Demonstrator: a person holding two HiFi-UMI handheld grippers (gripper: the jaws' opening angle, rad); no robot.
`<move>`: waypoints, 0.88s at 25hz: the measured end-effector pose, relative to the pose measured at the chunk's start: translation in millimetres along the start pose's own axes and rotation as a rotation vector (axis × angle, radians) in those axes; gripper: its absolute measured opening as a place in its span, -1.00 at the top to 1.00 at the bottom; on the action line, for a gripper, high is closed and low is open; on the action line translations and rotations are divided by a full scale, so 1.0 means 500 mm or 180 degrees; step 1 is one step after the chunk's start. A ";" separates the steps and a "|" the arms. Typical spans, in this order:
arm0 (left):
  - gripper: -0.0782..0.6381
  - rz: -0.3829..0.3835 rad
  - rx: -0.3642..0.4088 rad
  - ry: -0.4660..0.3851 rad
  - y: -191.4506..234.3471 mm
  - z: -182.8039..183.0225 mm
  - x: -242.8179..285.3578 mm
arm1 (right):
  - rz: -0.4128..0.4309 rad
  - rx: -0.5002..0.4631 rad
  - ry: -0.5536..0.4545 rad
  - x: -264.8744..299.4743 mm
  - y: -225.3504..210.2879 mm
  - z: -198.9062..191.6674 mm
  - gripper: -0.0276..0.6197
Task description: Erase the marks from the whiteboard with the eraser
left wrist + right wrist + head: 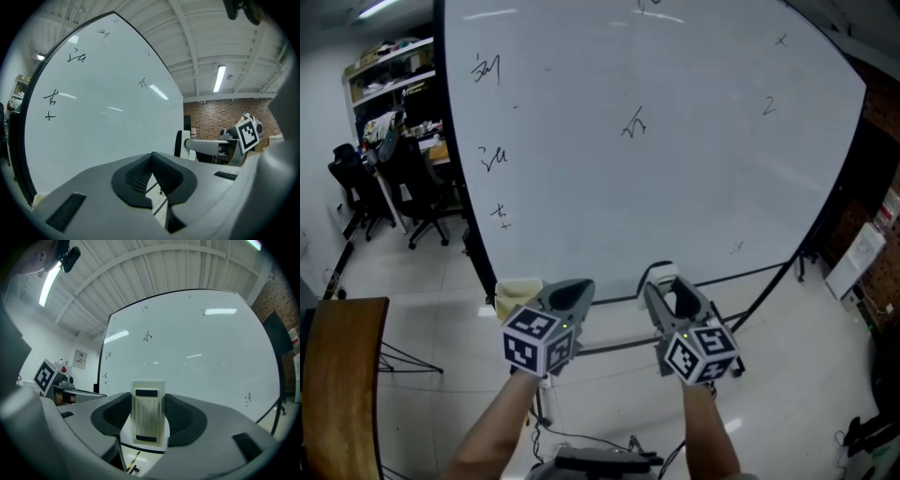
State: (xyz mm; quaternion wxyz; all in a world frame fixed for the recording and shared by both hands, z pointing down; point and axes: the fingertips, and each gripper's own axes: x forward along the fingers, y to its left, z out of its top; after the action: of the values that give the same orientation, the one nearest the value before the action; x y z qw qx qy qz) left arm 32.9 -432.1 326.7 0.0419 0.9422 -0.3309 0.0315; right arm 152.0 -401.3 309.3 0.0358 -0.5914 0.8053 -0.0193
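Note:
A big whiteboard [675,187] stands in front of me, with small black marks scattered over it, such as one near the middle [634,124] and several down its left side [492,157]. My right gripper [664,283] is shut on a cream eraser [149,413], which stands upright between the jaws and a little short of the board's lower edge. Beside it, my left gripper [575,291] is shut with nothing in it; in the left gripper view its pads [152,159] meet. The same marks [148,337] also appear in the right gripper view.
Black office chairs [356,178] and cluttered shelves [394,75] stand to the left. A wooden tabletop edge [342,375] is at the lower left. A pale yellow object [517,292] sits by the board's lower left corner. The board's stand bars [619,347] run below it.

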 end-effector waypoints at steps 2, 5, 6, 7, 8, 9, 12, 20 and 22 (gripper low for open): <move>0.77 -0.0038 0.0003 -0.0003 -0.009 -0.004 -0.004 | 0.0026 -0.0050 0.0032 -0.008 0.013 -0.003 0.20; 0.77 -0.0089 -0.0035 -0.0002 -0.022 -0.015 -0.006 | 0.0069 -0.0125 0.0084 -0.019 0.027 -0.010 0.20; 0.77 -0.0096 -0.0046 -0.0004 -0.024 -0.018 -0.006 | 0.0076 -0.0155 0.0096 -0.021 0.031 -0.012 0.20; 0.77 -0.0102 -0.0052 -0.0006 -0.025 -0.021 -0.005 | 0.0081 -0.0183 0.0105 -0.022 0.035 -0.014 0.20; 0.77 -0.0107 -0.0052 -0.0011 -0.025 -0.021 -0.004 | 0.0086 -0.0204 0.0111 -0.022 0.038 -0.015 0.20; 0.77 -0.0112 -0.0048 -0.0018 -0.024 -0.020 -0.003 | 0.0091 -0.0217 0.0117 -0.021 0.040 -0.016 0.20; 0.77 -0.0119 -0.0030 -0.0040 -0.024 -0.013 0.001 | 0.0096 -0.0216 0.0125 -0.015 0.040 -0.015 0.20; 0.77 -0.0150 0.0006 -0.0046 -0.027 -0.002 0.004 | 0.0052 -0.0249 0.0113 -0.011 0.040 0.000 0.20; 0.77 -0.0154 0.0005 -0.0054 -0.028 0.000 0.003 | 0.0050 -0.0254 0.0112 -0.010 0.041 0.001 0.21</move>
State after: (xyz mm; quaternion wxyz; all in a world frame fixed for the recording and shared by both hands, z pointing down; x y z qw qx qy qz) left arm 42.7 -422.4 326.2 0.0391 0.9502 -0.3084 0.0228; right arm 133.9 -390.4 307.7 -0.0018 -0.5856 0.8106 0.0027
